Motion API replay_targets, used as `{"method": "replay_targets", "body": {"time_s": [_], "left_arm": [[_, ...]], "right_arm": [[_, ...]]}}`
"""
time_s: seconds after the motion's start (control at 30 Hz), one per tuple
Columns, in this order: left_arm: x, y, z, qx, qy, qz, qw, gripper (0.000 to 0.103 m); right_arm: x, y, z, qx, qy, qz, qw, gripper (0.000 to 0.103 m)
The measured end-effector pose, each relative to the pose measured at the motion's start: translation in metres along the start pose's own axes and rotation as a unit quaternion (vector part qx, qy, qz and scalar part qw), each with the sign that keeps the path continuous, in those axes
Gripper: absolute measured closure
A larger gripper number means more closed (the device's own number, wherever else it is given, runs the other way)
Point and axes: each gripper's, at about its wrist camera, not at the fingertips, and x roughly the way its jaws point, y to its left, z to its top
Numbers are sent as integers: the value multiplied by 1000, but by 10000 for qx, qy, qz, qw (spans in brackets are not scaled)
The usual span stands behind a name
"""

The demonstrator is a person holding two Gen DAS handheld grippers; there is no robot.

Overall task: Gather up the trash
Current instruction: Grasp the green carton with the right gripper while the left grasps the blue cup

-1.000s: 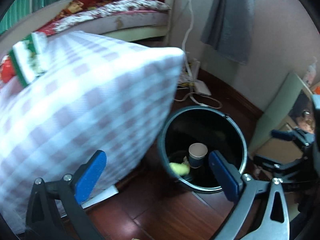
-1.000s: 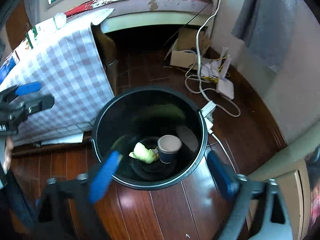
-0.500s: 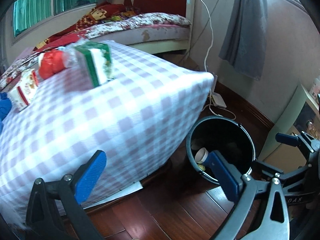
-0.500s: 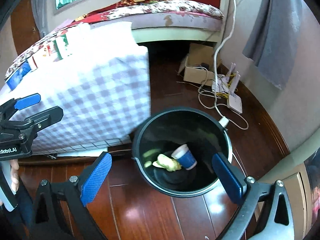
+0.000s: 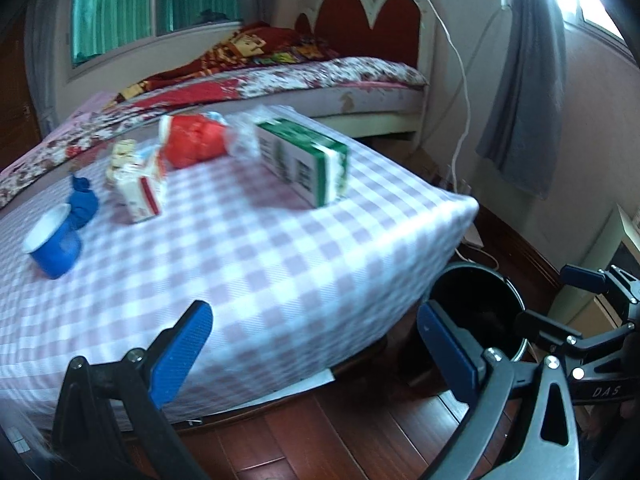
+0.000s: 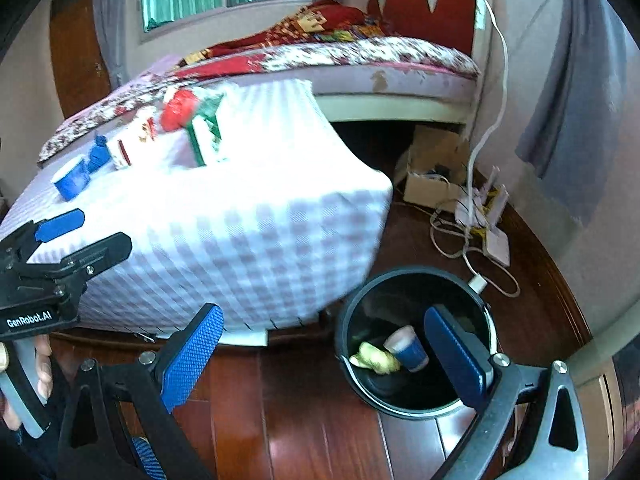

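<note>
A black bin point(image 6: 416, 340) stands on the wood floor by the table corner, holding a blue paper cup point(image 6: 406, 348) and a yellow-green wad point(image 6: 374, 360). On the checked tablecloth point(image 5: 260, 264) lie a green-and-white carton point(image 5: 304, 160), a red bag point(image 5: 196, 140), a red-and-white carton point(image 5: 138, 192), a blue wad point(image 5: 82, 200) and a blue cup point(image 5: 54, 246). My left gripper point(image 5: 316, 348) is open and empty at the table's near edge. My right gripper point(image 6: 324, 352) is open and empty, low beside the bin. The bin point(image 5: 480, 308) peeks past the table corner.
A bed point(image 5: 320, 76) with a flowered cover runs behind the table. Cables, a white router point(image 6: 498, 246) and a cardboard box point(image 6: 432, 176) lie on the floor by the wall. A grey curtain point(image 5: 524, 80) hangs on the right. A hand point(image 6: 40, 368) holds the left gripper.
Both grippers have risen and pulled back from the bin. The left view now looks over the table top and its trash; the bin has slid to the lower right.
</note>
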Motion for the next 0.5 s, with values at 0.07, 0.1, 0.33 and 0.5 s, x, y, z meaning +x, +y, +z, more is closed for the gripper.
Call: {"method": "replay_targets", "body": {"time_s": [0.07, 0.1, 0.33, 0.5], "left_arm": [[-6, 12, 2, -71, -71, 95, 9999, 1], [-9, 16, 0, -87, -105, 150, 9998, 1], [-24, 67, -3, -350, -250, 682, 9967, 1], [-26, 118, -8, -686, -244, 1134, 9909, 1]], "right_arm": [[-2, 12, 8, -64, -85, 123, 9999, 1], [-3, 17, 11, -90, -113, 175, 9997, 1], [4, 58, 39, -279, -339, 549, 9975, 1], [14, 76, 56, -363, -469, 658, 9961, 1]]}}
